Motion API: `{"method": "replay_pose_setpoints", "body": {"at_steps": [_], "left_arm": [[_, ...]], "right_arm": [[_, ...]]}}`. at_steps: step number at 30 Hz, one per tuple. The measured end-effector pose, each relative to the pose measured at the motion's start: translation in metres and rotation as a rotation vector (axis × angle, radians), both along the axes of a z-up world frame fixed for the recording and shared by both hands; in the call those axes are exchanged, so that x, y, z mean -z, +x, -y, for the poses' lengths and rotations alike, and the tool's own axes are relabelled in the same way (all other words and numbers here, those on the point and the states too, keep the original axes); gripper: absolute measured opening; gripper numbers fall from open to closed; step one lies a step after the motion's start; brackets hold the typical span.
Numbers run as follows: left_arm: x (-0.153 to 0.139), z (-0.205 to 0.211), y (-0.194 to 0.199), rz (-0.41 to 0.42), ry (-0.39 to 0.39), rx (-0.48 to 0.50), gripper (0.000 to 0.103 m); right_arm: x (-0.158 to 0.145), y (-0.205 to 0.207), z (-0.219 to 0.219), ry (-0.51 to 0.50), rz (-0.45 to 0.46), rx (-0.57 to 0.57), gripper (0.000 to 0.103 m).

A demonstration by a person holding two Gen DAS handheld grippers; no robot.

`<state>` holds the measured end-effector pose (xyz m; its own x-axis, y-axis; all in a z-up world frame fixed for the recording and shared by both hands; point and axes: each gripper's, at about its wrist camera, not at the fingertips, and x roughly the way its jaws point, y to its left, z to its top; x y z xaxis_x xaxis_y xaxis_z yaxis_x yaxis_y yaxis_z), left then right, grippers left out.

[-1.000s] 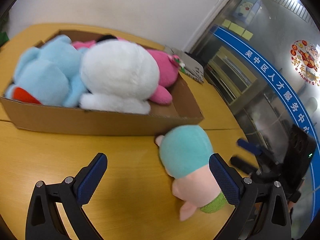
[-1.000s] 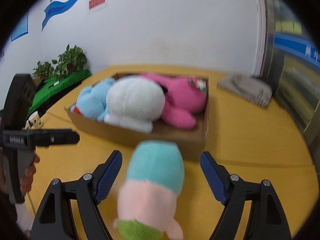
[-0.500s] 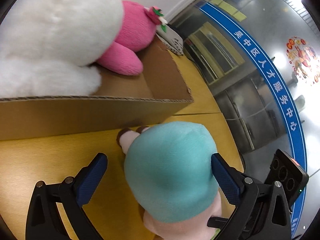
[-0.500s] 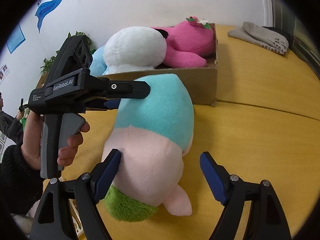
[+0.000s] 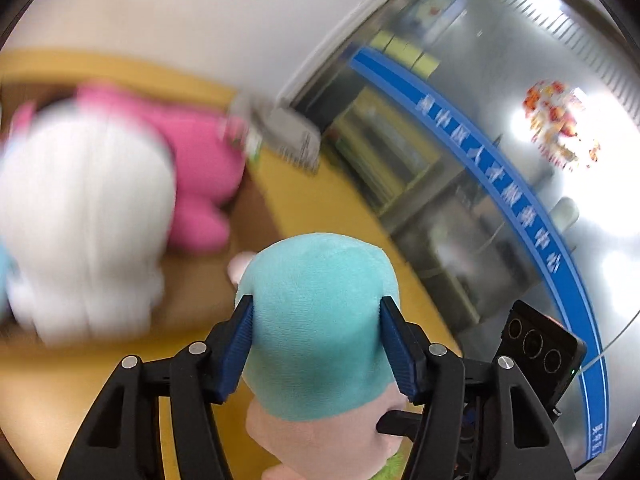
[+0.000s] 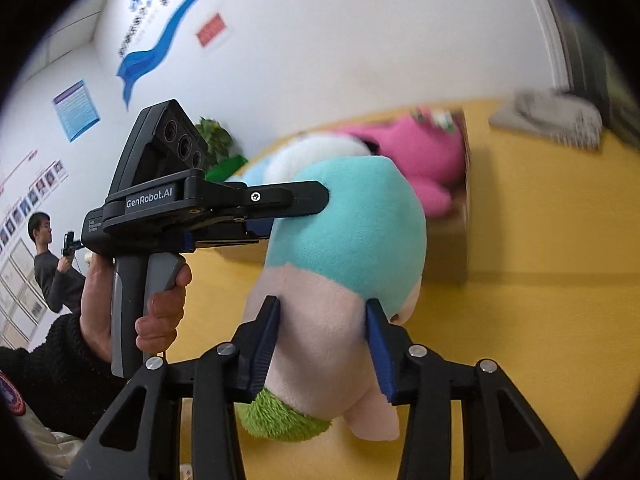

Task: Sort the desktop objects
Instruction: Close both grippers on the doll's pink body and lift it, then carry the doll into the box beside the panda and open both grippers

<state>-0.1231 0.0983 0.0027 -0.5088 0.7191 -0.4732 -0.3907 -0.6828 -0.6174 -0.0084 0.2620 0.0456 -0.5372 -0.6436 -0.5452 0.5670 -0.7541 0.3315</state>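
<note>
A plush toy with a teal head [image 5: 316,320], pale pink body [image 6: 316,332] and green tuft is held by both grippers above the yellow table. My left gripper [image 5: 316,344] is shut on its teal head. My right gripper [image 6: 322,344] is shut on its pink body; the left gripper [image 6: 208,200] shows there from the side. The cardboard box [image 6: 464,216] behind holds a white plush [image 5: 80,208], a pink plush [image 5: 200,168] and a light blue one, all blurred.
A grey folded cloth [image 6: 552,120] lies on the yellow table [image 6: 540,280] past the box. A glass wall with a blue band [image 5: 500,184] is to the right. A person [image 6: 48,264] stands far left by a green plant.
Both grippers have closed on the teal and pink plush, which lay on the table before the box. It is now lifted and nearer the box's open top.
</note>
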Motion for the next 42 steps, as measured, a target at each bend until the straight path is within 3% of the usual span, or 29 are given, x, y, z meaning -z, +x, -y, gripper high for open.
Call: {"method": "replay_pose_setpoints", "body": {"at_steps": [5,7,10,13,14,18,23,26,29,34,36,42], "left_arm": [[-0.051,-0.002,-0.07,-0.093,-0.076,-0.029,0.065],[-0.047,-0.006,-0.102,-0.075,-0.112,-0.043,0.066],[-0.018,-0.014,-0.14,-0.014,-0.207,-0.051,0.067],[0.018,-0.028,-0.15,0.044,-0.297,-0.016,0.067],[0.023,-0.034,-0.146,0.016,-0.327,0.0,0.069],[0.022,-0.034,-0.141,-0.01,-0.341,0.008,0.07],[0.023,-0.03,-0.143,-0.004,-0.333,0.021,0.07],[0.025,-0.031,-0.144,0.001,-0.334,0.022,0.071],[0.027,-0.033,-0.143,0.007,-0.326,0.02,0.071],[0.026,-0.032,-0.135,-0.024,-0.35,0.009,0.071],[0.021,-0.028,-0.124,-0.067,-0.353,-0.015,0.062],[0.014,-0.031,-0.086,-0.161,-0.408,0.001,0.06]], "right_arm": [[-0.043,-0.07,0.012,0.019,-0.098,-0.031,0.042],[-0.042,-0.106,0.012,-0.001,-0.08,-0.036,0.042],[-0.021,-0.149,0.013,0.01,-0.016,-0.043,0.041],[0.007,-0.169,0.017,0.045,0.073,-0.048,0.032],[0.014,-0.169,0.018,0.056,0.089,-0.056,0.032],[0.021,-0.164,0.016,0.084,0.079,-0.042,0.032],[-0.024,-0.172,-0.025,-0.089,-0.015,0.052,0.032],[-0.05,-0.197,-0.025,-0.12,-0.036,0.06,0.035],[-0.049,-0.231,0.015,0.048,-0.012,0.021,0.035],[0.001,-0.272,0.063,0.226,0.098,-0.005,0.033],[0.013,-0.277,0.071,0.258,0.122,-0.016,0.032],[0.032,-0.269,0.083,0.415,0.15,-0.039,0.031]]}}
